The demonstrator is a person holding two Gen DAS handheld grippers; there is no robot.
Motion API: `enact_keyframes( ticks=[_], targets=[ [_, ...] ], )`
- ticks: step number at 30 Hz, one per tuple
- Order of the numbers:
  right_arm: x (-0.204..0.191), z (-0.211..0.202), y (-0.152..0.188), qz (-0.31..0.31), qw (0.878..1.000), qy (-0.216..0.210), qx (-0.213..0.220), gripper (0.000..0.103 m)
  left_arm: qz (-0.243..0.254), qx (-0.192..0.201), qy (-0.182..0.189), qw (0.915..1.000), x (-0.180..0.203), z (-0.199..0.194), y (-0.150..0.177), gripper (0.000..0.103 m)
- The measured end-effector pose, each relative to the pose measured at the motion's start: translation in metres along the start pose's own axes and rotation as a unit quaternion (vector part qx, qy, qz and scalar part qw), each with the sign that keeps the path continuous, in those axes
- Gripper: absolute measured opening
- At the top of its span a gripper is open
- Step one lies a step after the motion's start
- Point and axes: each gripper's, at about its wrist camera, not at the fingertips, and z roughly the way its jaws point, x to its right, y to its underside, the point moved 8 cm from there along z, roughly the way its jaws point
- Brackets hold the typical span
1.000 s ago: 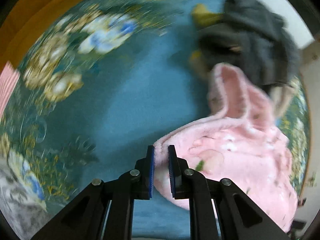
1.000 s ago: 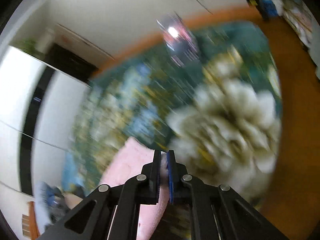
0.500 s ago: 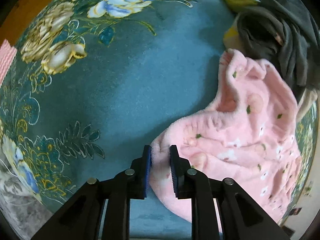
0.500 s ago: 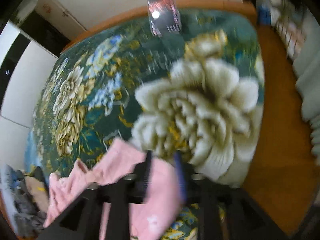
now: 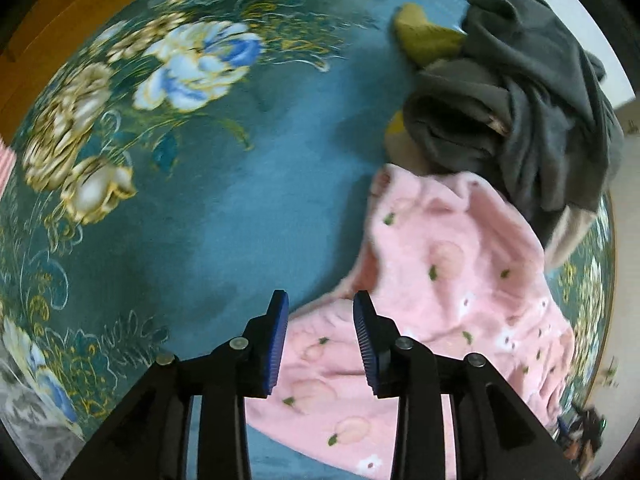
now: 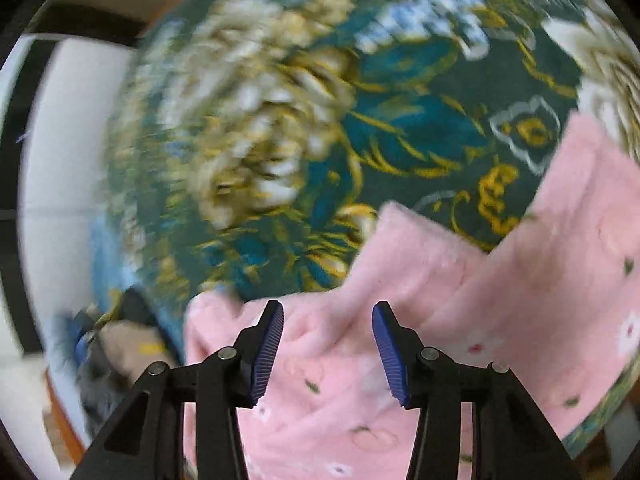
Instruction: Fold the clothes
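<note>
1. My left tongs are opening over the pink garment; its edge lies between the pads but they do not press on it.
2. My right tongs are opening too, pink garment below the gap, not pinched.
3. Garment lies rumpled on the floral blanket.
4. Grey clothes touch its far edge.

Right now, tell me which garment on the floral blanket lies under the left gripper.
The fluffy pink peach-print garment; the crumpled dark grey garment and the olive-yellow piece lie farther off.
</note>
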Motion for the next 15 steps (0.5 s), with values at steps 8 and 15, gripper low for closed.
enact_keyframes(
  ticks=[8, 15],
  targets=[
    [0.026, 0.02, -0.007, 0.1, 0.993, 0.068, -0.005, 0.007, -0.041, -0.014, 0.005, 0.9991, -0.012, 0.011, -0.009, 0.034],
    [-0.05, -0.089, -0.061, -0.01, 0.984, -0.139, 0.113, 0.006, -0.052, -0.018, 0.018, 0.9983, 0.002, 0.022, -0.019, 0.034]
  ],
)
